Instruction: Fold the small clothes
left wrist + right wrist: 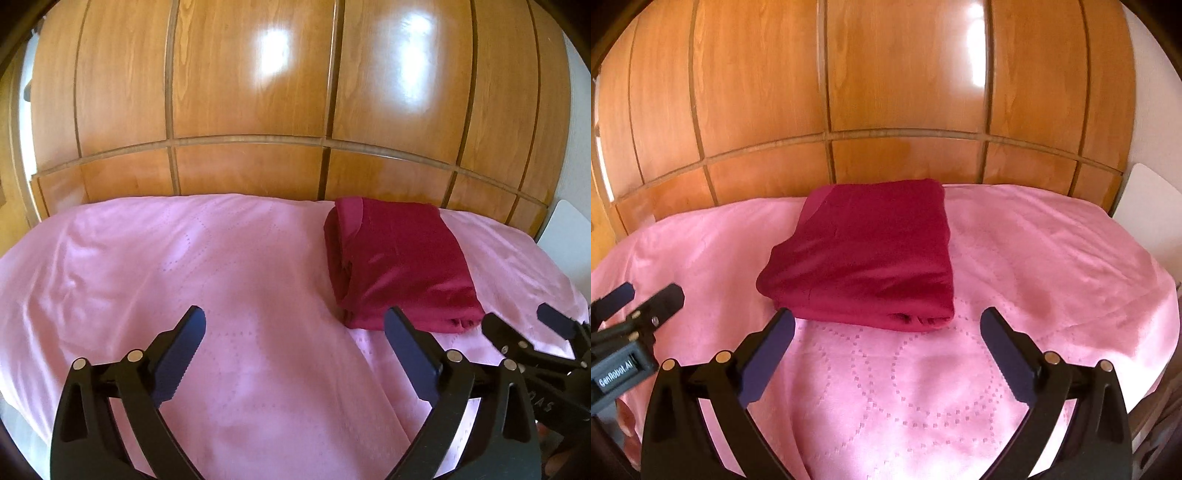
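Note:
A dark red garment [400,262] lies folded into a neat rectangle on the pink bedspread [221,266]. In the right wrist view the garment [864,254] is just ahead of my right gripper [886,325], which is open and empty, its fingertips just short of the near folded edge. My left gripper [295,325] is open and empty over bare bedspread, with the garment ahead to its right. The right gripper shows at the right edge of the left wrist view [524,319]. The left gripper shows at the left edge of the right wrist view [650,299].
Wooden wardrobe doors [251,92] stand close behind the bed's far edge. A white panel [1152,210] stands at the far right beside the bed. The pink bedspread [1052,258] drops off at the left and right sides.

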Demonstrator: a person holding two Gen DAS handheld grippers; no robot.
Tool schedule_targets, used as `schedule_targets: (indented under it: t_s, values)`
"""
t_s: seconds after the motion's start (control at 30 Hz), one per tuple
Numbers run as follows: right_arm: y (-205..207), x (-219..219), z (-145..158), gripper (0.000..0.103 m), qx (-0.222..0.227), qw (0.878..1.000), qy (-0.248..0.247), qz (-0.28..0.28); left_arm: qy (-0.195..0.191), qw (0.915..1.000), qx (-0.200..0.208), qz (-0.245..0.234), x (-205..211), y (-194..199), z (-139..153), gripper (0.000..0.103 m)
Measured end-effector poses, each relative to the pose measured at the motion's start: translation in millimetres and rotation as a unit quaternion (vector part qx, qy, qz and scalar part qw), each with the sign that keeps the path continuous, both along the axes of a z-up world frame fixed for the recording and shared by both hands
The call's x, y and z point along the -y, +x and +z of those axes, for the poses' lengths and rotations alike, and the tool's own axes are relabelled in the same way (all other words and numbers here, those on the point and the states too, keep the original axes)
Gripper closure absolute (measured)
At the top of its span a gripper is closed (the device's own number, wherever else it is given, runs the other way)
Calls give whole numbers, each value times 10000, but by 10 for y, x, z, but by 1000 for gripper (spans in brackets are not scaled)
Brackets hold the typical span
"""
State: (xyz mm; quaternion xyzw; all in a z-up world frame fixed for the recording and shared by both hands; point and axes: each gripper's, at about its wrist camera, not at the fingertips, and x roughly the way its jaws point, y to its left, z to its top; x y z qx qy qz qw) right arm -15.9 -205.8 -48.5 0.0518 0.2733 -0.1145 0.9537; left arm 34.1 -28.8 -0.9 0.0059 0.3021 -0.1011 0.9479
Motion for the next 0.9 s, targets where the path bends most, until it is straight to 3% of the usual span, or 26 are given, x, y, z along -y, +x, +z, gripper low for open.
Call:
schedule_targets:
  t_s: [0.3, 0.9]
  values:
    - [-52, 79, -34, 3, -34, 9997, 129, -218, 246, 9995, 209, 60, 100, -140, 31, 4]
    - [-50, 45, -79, 3, -101, 9996, 164, -221, 331, 9991, 159, 228, 37, -87, -2, 4]
